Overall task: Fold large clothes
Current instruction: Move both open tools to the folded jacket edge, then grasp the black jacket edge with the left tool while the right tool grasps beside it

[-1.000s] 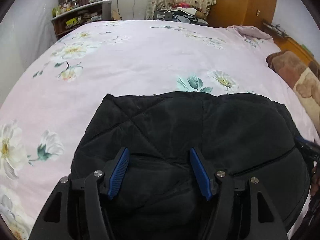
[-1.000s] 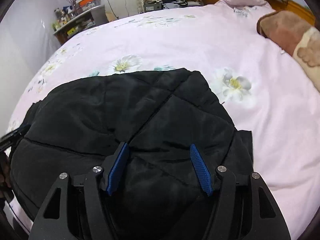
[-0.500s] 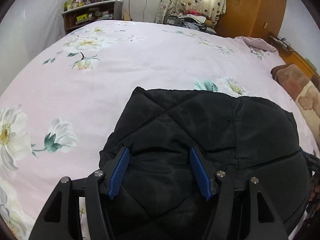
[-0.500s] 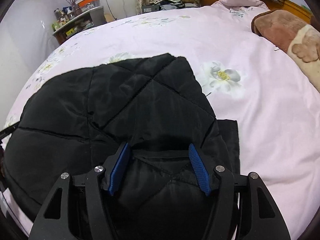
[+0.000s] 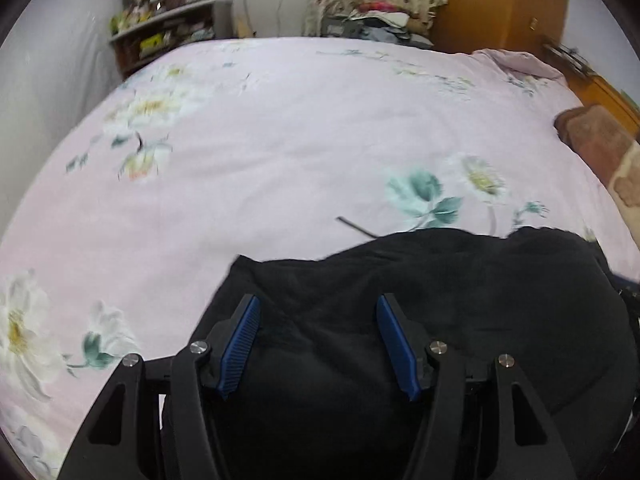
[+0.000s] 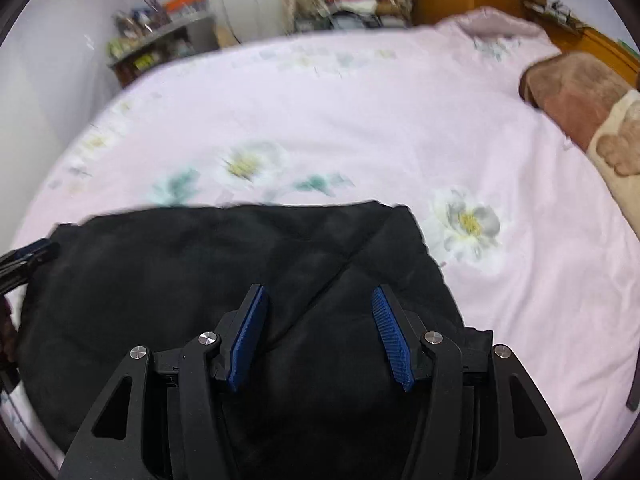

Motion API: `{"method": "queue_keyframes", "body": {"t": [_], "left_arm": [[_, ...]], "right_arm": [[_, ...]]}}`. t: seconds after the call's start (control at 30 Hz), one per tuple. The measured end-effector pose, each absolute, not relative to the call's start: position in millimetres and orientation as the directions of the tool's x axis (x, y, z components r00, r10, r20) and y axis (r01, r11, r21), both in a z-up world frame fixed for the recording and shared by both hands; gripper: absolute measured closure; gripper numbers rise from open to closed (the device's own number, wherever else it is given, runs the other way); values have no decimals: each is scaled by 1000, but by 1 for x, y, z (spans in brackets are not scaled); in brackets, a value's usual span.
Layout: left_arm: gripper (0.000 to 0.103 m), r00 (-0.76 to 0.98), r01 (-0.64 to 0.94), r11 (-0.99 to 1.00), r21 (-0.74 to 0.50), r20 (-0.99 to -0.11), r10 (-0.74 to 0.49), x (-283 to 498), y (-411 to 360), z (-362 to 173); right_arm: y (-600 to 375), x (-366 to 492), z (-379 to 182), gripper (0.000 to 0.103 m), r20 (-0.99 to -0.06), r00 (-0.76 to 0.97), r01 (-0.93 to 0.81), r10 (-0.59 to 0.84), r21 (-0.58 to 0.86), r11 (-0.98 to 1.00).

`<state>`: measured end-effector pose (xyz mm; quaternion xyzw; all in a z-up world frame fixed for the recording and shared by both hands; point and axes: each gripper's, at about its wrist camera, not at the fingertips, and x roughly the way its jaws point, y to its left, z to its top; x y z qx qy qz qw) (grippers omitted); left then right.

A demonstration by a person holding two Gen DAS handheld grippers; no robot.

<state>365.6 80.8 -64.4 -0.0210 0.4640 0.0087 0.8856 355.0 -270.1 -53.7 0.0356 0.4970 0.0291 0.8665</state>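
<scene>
A black quilted jacket [image 5: 460, 300] lies bunched on the pink floral bed sheet [image 5: 280, 140], near the front edge; it also shows in the right wrist view [image 6: 200, 272]. My left gripper [image 5: 318, 332] is over its left part, jaws spread wide, the jacket's fabric below and between the blue pads. My right gripper [image 6: 318, 328] is over its right part, jaws also spread wide above the fabric. Neither pad pair pinches the cloth. The left gripper's tip [image 6: 28, 256] shows at the left edge of the right wrist view.
A brown and beige blanket [image 6: 580, 104] lies at the bed's right side. A shelf with clutter [image 5: 168, 36] stands by the far left wall. Curtains and piled clothes [image 5: 376, 20] are beyond the bed. A thin dark strand [image 5: 356, 228] lies on the sheet by the jacket.
Both grippers have pulled back toward the near edge and both views are blurred by motion. The jacket now looks lower and more bunched, with more bare sheet beyond it.
</scene>
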Motion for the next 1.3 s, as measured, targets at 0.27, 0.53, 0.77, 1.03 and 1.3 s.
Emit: {"method": "queue_keyframes", "body": {"t": [0.27, 0.53, 0.77, 1.03, 1.3], "left_arm": [[39, 571, -46, 998, -45, -821, -11, 366, 82, -75], [42, 678, -52, 997, -60, -735, -9, 283, 111, -19], [50, 608, -112, 987, -118, -793, -26, 256, 128, -60], [51, 658, -161, 976, -146, -753, -4, 230, 150, -34], [53, 589, -241, 936, -256, -805, -69, 232, 176, -78]], "right_arm": [[-289, 355, -80, 49, -860, 502, 58, 94, 142, 988], [-293, 279, -18, 49, -771, 628, 12, 111, 151, 988], [-296, 245, -55, 49, -813, 578, 37, 69, 111, 993], [-311, 220, -32, 49, -783, 619, 89, 65, 152, 984], [-333, 218, -61, 49, -814, 566, 136, 129, 247, 959]]}}
